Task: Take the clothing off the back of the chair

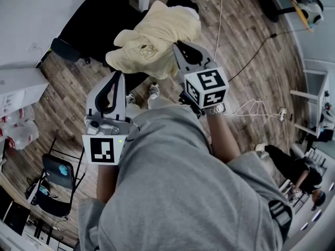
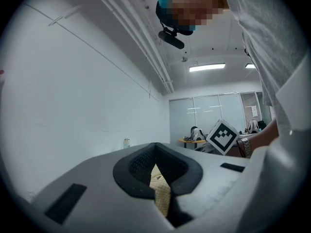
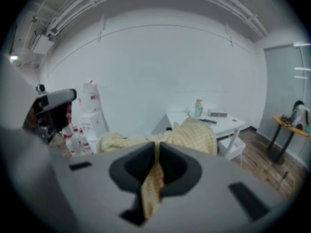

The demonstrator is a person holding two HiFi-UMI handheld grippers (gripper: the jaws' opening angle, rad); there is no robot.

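Head view: left gripper (image 1: 119,75) is clenching the garment (image 1: 157,35) on the chair (image 1: 94,22). Right gripper (image 1: 178,47) is pinching it too.

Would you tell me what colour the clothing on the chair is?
Pale yellow clothing, faintly checked; clearest in the right gripper view.

1. The clothing (image 1: 157,35) is pale yellow, faintly checked fabric with a small print, bunched in loose folds and draped over the chair's back.
2. The chair (image 1: 97,25) is black, partly covered by the fabric.
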